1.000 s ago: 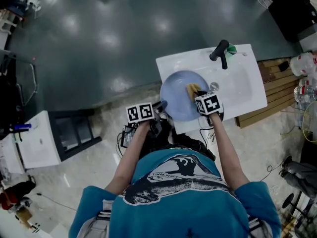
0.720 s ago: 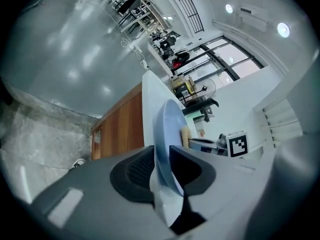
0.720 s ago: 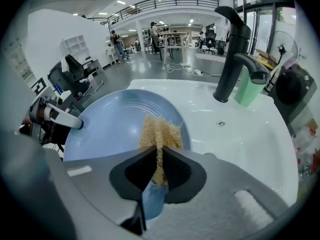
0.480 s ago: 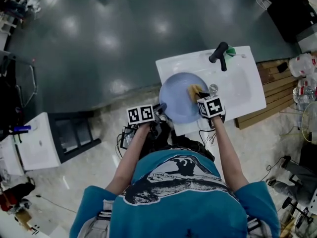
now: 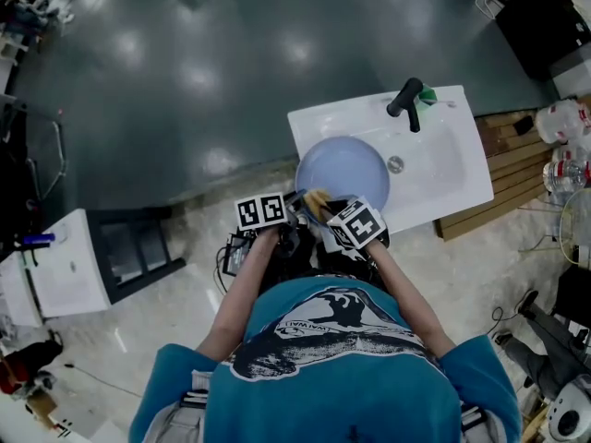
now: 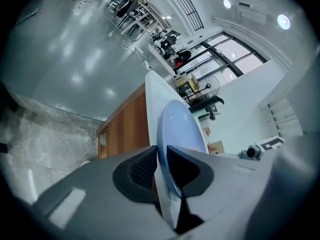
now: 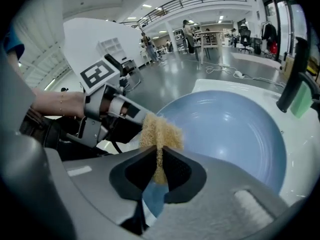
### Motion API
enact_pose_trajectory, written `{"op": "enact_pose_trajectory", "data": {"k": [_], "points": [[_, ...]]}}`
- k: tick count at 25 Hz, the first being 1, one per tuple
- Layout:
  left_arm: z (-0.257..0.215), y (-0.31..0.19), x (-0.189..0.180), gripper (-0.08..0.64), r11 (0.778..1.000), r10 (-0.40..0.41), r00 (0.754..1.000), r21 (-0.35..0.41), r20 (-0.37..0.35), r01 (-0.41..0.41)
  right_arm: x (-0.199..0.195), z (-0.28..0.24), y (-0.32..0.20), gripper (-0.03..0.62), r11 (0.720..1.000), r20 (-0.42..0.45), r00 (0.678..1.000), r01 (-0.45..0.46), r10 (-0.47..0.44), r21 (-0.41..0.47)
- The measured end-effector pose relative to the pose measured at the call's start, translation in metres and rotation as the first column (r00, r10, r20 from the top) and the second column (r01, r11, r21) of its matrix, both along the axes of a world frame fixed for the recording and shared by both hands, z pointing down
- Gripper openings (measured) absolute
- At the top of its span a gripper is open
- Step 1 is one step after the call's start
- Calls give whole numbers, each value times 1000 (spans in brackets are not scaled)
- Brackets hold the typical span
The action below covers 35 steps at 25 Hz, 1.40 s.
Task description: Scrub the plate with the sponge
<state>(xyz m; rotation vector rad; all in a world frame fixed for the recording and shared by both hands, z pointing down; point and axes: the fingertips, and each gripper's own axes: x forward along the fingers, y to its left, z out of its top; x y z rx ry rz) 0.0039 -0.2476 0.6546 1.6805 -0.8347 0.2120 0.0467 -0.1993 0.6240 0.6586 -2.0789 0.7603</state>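
A light blue plate (image 5: 346, 173) hangs over the white sink (image 5: 443, 169). My left gripper (image 5: 294, 205) has its near-left rim between the pads. In the left gripper view the plate (image 6: 181, 129) stands edge-on in the left gripper (image 6: 161, 168), whose jaws are closing on the rim. My right gripper (image 5: 325, 212) is shut on a tan sponge (image 5: 316, 201) at the plate's near edge, close to the left gripper. In the right gripper view the sponge (image 7: 160, 131) sticks up from the right gripper (image 7: 160, 166), with the plate (image 7: 235, 129) behind it and the left gripper (image 7: 131, 112) at the rim.
A black faucet (image 5: 406, 100) with a green item (image 5: 428, 92) beside it stands at the sink's far side. Wooden pallets (image 5: 512, 169) and bottles (image 5: 568, 118) lie to the right. A white cabinet (image 5: 55, 266) stands at the left. Dark floor lies beyond the sink.
My right gripper has carried the sponge from the plate's right side across to its near-left edge, next to the left gripper. The left gripper has stayed on the rim.
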Motion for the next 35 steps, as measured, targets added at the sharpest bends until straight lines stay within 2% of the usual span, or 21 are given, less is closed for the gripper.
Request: {"op": "enact_pose_trajectory", "data": {"k": [4,8,15,21,27,31,35], "points": [[1,0,-2,67,1000,-1,1000,3,18,1,2,10,14,34,997,-59,996,69,-70,-17],[-1,-2,-2,69,1000,-7,1000,12,17,7,21,14,19,34,997,-97,993,65,-68,-31],[-2,-1,-5,72,1000,-14,1000,11,17,13,71,18,7,34,997,-130,989,-68,64,-30],[-3,-3,-10,74,999,-32,999,13,20,31,108,20,-18,34,982,-147,971,-190,187,-8],[-4,-4,-15,84,998,-57,998,21,23,56,124,22,-46,34,967,-155,954,-253,257,40],[-6,-7,-22,86,994,-97,994,44,43,95,126,20,-64,34,949,-120,942,-304,312,82],[-9,-11,-26,78,991,-113,991,82,72,107,120,19,-70,34,945,-108,941,-307,319,115]]}}
